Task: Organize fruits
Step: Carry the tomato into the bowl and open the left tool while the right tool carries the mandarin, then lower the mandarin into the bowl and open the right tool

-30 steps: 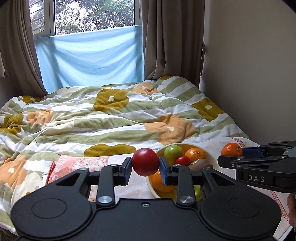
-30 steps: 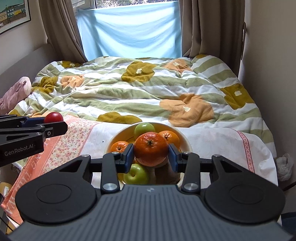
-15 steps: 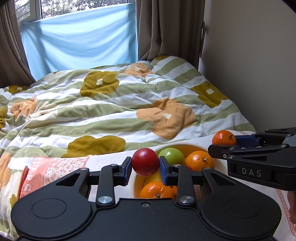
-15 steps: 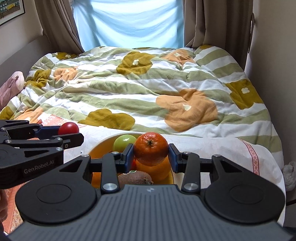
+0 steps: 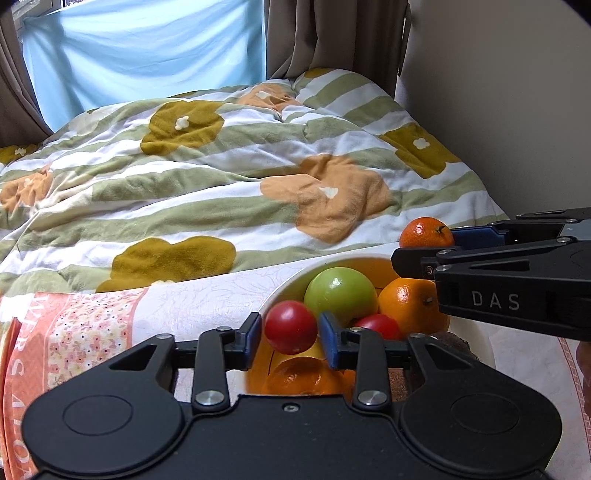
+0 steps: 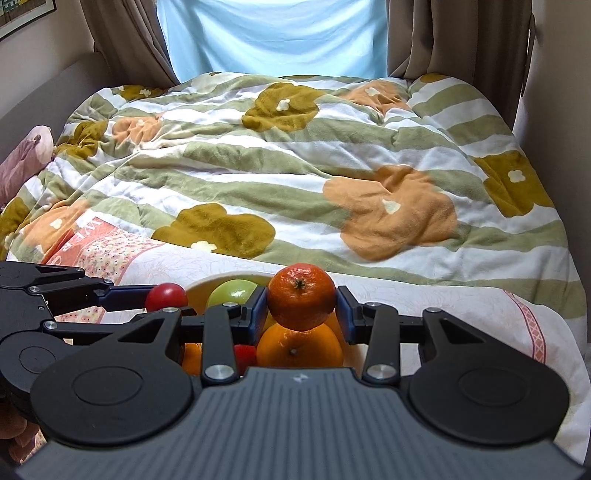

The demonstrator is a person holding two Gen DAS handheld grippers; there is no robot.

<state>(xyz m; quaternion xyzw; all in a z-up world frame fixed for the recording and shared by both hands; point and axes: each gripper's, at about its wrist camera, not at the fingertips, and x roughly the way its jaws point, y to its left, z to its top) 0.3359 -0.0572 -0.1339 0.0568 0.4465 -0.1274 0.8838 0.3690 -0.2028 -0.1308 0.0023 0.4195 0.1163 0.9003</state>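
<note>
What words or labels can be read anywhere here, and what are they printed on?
"DAS": white letters on the side of the right gripper.
Large white letters on the orange border of the floral cloth: cut off and folded, not readable as a word.
Framed picture on the wall: no readable text.

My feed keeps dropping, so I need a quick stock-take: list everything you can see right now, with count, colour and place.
Bowl: one, pale outside, yellow inside, on the cloth.
Green apple: one, in the bowl.
Oranges: at least two in the bowl, one held.
Small red fruit: one in the bowl, one between the left gripper's pads.
Cloth: one, white with pink floral border, on the bed's near end.
Quilt: one, green-striped, flowered.
Left gripper: black, opening over the bowl.
Right gripper: black, shut on an orange.
</note>
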